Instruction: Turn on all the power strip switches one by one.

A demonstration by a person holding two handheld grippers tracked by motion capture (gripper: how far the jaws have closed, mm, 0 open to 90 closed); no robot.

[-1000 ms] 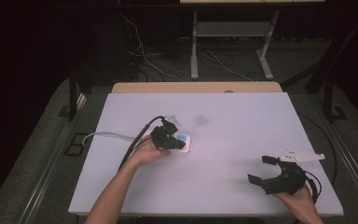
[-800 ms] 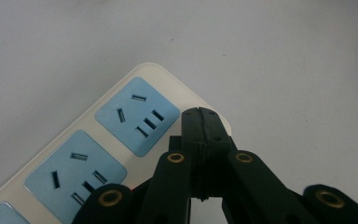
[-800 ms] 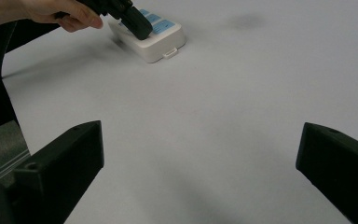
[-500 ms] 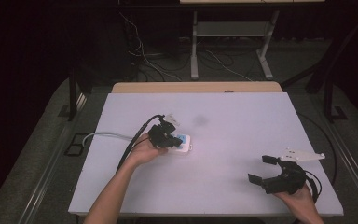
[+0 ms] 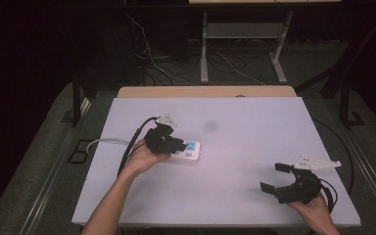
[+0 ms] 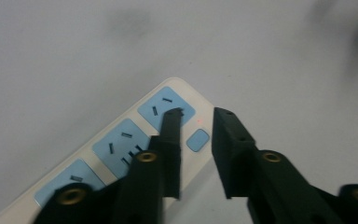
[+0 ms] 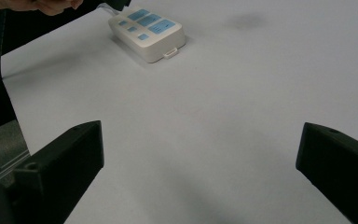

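Observation:
A white power strip (image 5: 190, 150) with blue sockets lies on the white table (image 5: 254, 142), left of the middle. My left gripper (image 5: 177, 145) hovers over its near end, pointing down at it. In the left gripper view the strip (image 6: 121, 135) runs diagonally, and the left gripper (image 6: 199, 114) frames a small blue switch button (image 6: 198, 140) and a red light. Its jaws have just been opening and hold nothing. My right gripper (image 5: 272, 177) rests at the front right, wide open and empty. The right gripper view shows the strip (image 7: 149, 32) far beyond the right gripper (image 7: 200, 140).
A pale cord (image 5: 105, 142) runs from the strip toward the table's left edge. The left gripper's black cable (image 5: 132, 147) trails beside the forearm. Beyond the table's far edge are a metal stand (image 5: 203, 54) and loose floor cables.
The left gripper has lifted a little and drawn back to the left over the strip, and its jaws have parted. The right gripper has stayed where it was.

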